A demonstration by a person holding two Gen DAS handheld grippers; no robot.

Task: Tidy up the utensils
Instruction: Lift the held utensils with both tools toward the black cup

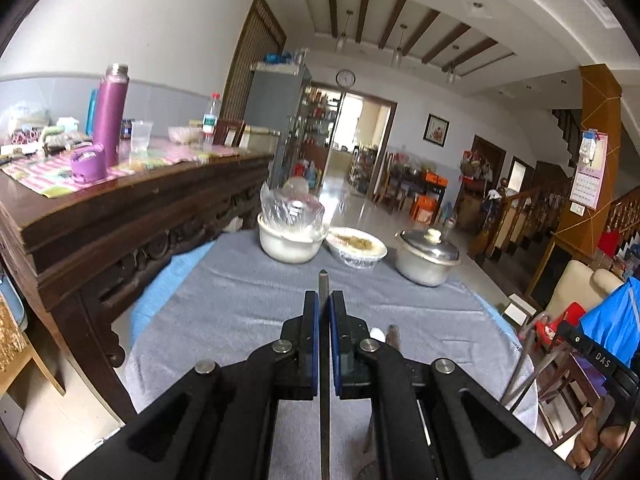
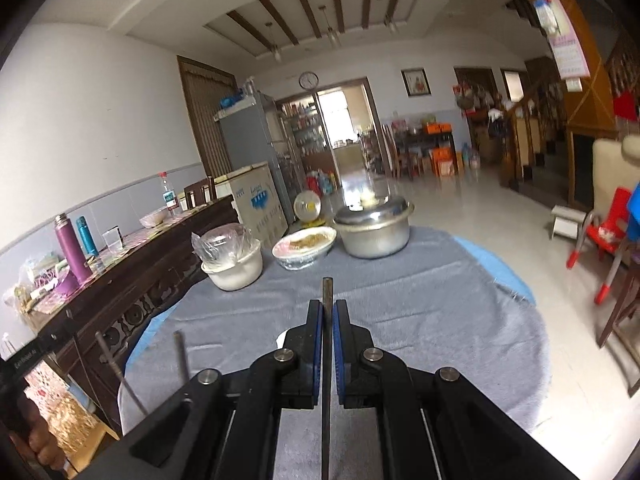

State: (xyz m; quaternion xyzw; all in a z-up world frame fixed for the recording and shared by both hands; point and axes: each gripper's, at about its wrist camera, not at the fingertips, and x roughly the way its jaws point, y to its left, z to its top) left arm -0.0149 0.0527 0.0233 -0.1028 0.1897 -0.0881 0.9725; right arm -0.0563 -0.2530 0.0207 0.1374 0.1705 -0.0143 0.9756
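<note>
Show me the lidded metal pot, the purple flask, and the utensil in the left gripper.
Lidded metal pot (image 1: pixel 426 258), left wrist view, on its side wall.
Purple flask (image 1: pixel 110 114), left wrist view, mid body.
Thin metal utensil (image 1: pixel 323 282), left wrist view, on its tip.

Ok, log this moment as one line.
left gripper: shut on metal utensil | right gripper: shut on thin metal rod | both above grey cloth | dishes at far edge untouched

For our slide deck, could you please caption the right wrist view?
Right claw shut on a thin metal utensil, above the grey cloth, facing a lidded pot.
</note>
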